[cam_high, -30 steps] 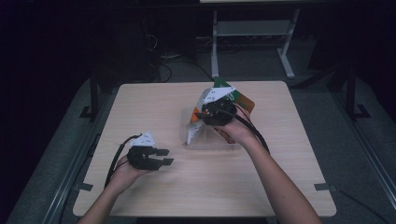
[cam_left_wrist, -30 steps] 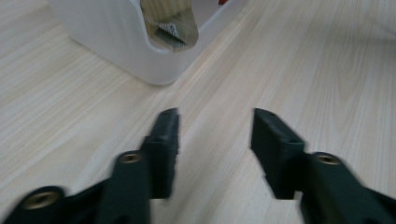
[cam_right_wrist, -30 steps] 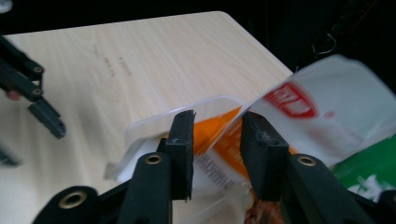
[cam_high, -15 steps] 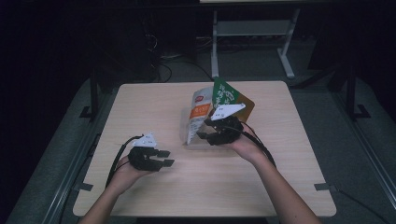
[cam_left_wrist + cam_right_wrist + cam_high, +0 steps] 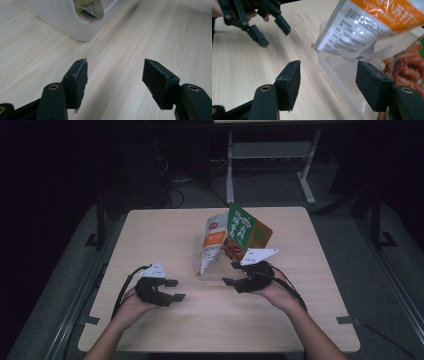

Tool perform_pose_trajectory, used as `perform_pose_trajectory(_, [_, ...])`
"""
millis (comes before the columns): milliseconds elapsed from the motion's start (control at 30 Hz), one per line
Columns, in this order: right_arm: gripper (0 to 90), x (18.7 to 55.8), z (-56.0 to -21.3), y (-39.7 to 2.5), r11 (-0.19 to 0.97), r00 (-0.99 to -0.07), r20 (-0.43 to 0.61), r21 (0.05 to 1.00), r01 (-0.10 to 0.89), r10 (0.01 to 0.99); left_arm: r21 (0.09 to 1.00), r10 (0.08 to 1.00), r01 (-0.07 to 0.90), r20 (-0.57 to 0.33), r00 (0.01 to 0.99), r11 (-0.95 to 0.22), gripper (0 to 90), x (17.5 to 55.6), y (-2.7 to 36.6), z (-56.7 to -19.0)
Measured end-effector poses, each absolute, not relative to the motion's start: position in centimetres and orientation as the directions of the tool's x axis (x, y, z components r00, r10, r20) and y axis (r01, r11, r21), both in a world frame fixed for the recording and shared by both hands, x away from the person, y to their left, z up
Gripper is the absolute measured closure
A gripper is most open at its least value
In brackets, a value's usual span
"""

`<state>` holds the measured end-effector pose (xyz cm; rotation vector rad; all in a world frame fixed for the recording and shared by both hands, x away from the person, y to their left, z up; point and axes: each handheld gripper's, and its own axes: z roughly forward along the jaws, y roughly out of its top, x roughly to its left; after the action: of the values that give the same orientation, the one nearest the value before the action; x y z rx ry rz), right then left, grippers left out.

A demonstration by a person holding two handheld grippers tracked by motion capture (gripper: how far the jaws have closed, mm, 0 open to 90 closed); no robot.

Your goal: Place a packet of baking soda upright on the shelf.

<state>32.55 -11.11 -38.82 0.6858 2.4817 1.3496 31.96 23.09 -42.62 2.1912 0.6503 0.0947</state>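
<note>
Since a second ago the right gripper [image 5: 239, 274] has drawn back from the snack packets toward the person and now hovers just in front of the clear plastic bin [image 5: 200, 268], its fingers apart and empty. The orange-and-white packet [image 5: 212, 242] and the green packet [image 5: 245, 231] stand tilted in that bin near the middle of the counter [image 5: 300, 315], leaning against each other.

The step in hand looks like the release after placing the packets; both seem to rest in the bin unaided. The next move probably calls for a check that they stay propped, or a fresh approach along the bin's rim without knocking it.

The left gripper [image 5: 172, 289] rests low near the counter's left front, fingers apart, holding nothing, well apart from the bin.

The right gripper view reads the printed label on the back of the orange-and-white packet [image 5: 352, 32] and the bin's thin wall, detail lost from the high view. The left gripper view catches the bin's rounded corner [image 5: 82, 37]; the high view alone gives the whole layout.
</note>
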Motion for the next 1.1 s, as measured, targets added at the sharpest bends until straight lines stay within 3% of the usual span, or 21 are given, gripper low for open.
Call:
perform_pose_trajectory(667, [32.3, 27.8, -41.8, -16.5, 0.464, -0.836, 0.055, 0.811, 0.356, 0.547, 0.738, 0.484, 0.417, -0.140, 0.864, -0.531, 30.3, 29.2, 24.6, -43.0])
perform_pose_trajectory(1100, [28.8, 26.6, -43.6, -19.6, 0.466, -0.793, 0.052, 0.784, 0.409, 0.607, 0.717, 0.480, 0.406, -0.112, 0.870, -0.567, 24.4, 27.0, 25.3, -44.4])
